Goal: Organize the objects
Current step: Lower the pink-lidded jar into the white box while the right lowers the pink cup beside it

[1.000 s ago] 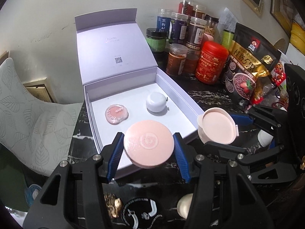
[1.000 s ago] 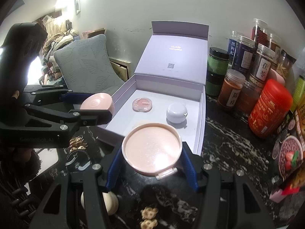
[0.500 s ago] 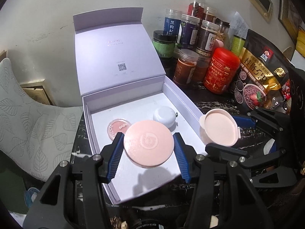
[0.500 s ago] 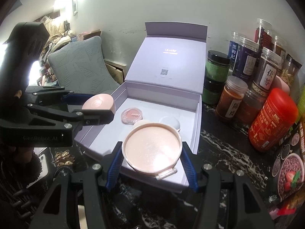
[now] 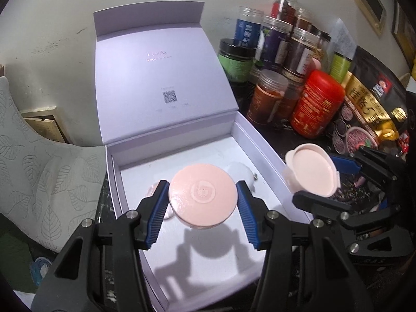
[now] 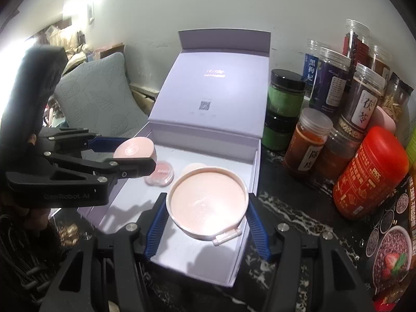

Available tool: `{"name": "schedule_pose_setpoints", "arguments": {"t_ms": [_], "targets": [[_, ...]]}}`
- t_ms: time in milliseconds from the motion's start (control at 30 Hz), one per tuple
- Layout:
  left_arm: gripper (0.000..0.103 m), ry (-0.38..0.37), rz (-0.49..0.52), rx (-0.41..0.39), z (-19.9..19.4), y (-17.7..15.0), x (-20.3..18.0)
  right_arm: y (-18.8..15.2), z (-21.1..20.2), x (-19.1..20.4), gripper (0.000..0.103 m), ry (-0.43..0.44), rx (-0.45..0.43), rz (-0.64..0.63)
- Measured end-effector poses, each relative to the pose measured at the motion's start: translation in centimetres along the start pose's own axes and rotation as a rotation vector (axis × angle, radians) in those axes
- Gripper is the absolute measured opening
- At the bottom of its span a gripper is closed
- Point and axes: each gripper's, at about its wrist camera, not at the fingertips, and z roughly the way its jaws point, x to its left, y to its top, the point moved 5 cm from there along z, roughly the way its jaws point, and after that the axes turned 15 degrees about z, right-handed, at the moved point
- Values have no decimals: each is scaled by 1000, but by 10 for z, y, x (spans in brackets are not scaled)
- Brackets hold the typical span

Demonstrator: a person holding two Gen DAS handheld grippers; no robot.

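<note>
My left gripper (image 5: pixel 202 202) is shut on a round pink compact (image 5: pixel 202 195) and holds it above the floor of the open lilac gift box (image 5: pixel 166 135). It also shows in the right wrist view (image 6: pixel 135 150). My right gripper (image 6: pixel 206 212) is shut on a second pink compact with a clasp (image 6: pixel 208 205), over the box's right part; in the left wrist view this compact (image 5: pixel 312 173) is at the box's right wall. In the box lie a small clear pink case (image 6: pixel 161 174) and a white round case (image 5: pixel 241 173), both partly hidden.
Several jars (image 5: pixel 265 101), a red canister (image 5: pixel 317 104) and a black snack bag (image 5: pixel 369 109) crowd the dark marble table (image 6: pixel 293 213) right of the box. A grey leaf-patterned cushion (image 5: pixel 39 176) is at the left. The box lid (image 6: pixel 213 88) stands upright against the wall.
Both grippers have moved forward with their compacts, from in front of the box to over its inside. The small cases in the box are now partly covered by the held compacts.
</note>
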Motion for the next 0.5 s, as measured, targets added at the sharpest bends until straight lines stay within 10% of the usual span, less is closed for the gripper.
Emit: {"name": "schedule_pose_setpoints", "arguments": {"t_ms": [500], "targets": [[50, 46, -29, 32, 37, 14, 28, 23, 53, -15, 60, -8, 54, 46]]}}
